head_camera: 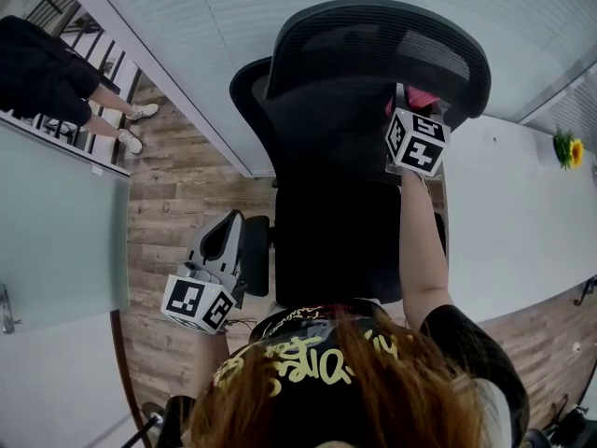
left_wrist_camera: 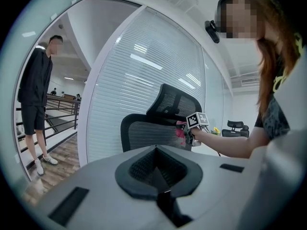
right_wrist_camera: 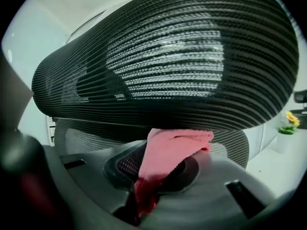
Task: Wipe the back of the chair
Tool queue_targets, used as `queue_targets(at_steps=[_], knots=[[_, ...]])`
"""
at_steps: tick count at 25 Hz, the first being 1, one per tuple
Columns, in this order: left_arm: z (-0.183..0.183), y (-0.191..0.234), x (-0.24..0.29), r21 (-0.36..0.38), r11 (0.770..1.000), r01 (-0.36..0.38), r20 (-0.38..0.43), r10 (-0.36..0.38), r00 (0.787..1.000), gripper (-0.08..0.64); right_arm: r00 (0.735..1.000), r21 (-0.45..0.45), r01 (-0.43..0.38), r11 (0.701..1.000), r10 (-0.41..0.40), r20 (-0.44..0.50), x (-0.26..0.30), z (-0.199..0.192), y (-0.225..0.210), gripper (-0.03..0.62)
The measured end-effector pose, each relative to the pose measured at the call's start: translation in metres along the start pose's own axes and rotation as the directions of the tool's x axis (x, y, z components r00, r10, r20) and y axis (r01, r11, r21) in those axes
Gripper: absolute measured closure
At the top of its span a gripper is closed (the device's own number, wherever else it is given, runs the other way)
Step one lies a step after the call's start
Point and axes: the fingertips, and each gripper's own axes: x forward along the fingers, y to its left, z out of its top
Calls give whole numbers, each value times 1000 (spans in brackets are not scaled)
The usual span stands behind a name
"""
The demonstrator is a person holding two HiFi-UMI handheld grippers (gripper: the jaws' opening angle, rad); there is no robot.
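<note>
A black mesh office chair stands in front of me, its headrest point(head_camera: 373, 54) above the tall back point(head_camera: 336, 213). My right gripper point(head_camera: 416, 119) is raised to the gap just under the headrest at the right side, shut on a pink cloth point(head_camera: 422, 98). In the right gripper view the pink cloth point(right_wrist_camera: 175, 145) runs from the jaws point(right_wrist_camera: 142, 198) up against the underside of the headrest point(right_wrist_camera: 168, 61). My left gripper point(head_camera: 221, 239) hangs low, left of the chair and apart from it, shut with nothing in it point(left_wrist_camera: 163, 195). From there the chair back point(left_wrist_camera: 148, 133) shows side-on.
A white table point(head_camera: 522, 213) runs along the chair's right side, with a small sunflower point(head_camera: 567, 147) at its far end. A glass wall with blinds point(head_camera: 187, 26) stands behind the chair. A person point(head_camera: 47, 73) stands at the far left on the wooden floor point(head_camera: 177, 194).
</note>
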Motion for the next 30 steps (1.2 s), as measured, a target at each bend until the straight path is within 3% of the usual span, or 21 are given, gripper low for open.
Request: queue_targets(at_steps=[30], knots=[[-5, 18, -21, -14, 999, -44, 1, 44, 999, 568, 987, -175, -162, 971, 158, -34, 12, -2, 102, 528]])
